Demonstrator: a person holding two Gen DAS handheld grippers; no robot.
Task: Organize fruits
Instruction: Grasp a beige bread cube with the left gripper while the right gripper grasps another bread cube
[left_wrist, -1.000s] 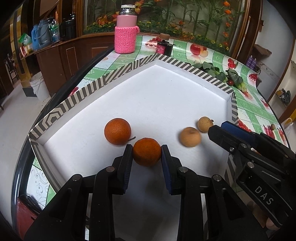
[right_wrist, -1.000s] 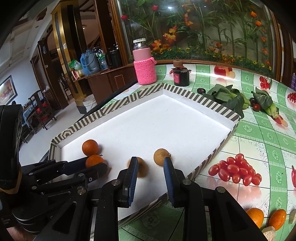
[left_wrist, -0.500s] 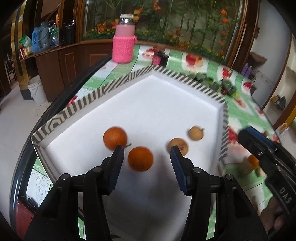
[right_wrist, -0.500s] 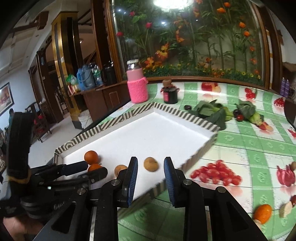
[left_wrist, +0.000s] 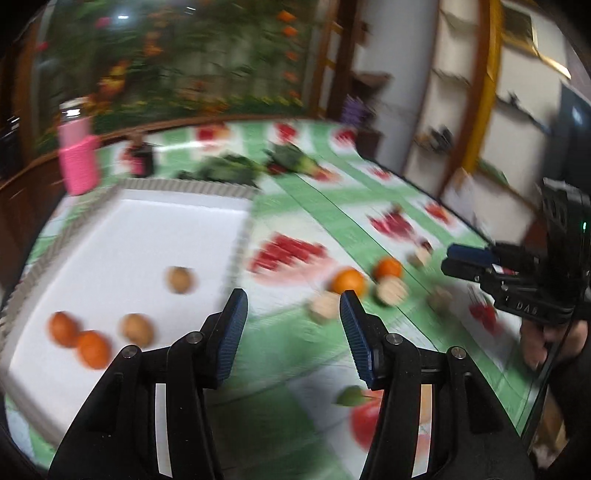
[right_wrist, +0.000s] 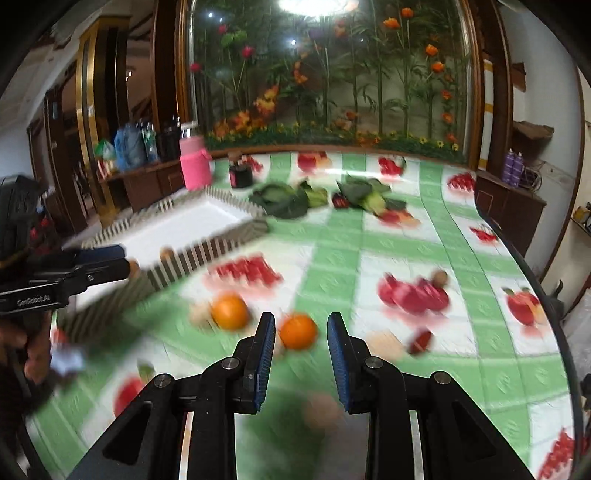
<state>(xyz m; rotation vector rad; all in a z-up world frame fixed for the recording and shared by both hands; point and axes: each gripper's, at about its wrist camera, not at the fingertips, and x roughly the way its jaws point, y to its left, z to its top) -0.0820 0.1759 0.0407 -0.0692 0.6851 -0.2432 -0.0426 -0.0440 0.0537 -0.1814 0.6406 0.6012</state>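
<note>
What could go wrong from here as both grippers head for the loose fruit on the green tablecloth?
1. The right gripper has open jaws lined up on a round orange fruit; closing off-centre could roll it away.
2. A second orange fruit and pale tan fruits sit close by and may get knocked.
3. The left gripper aims at the same cluster, so the grippers could collide.
</note>
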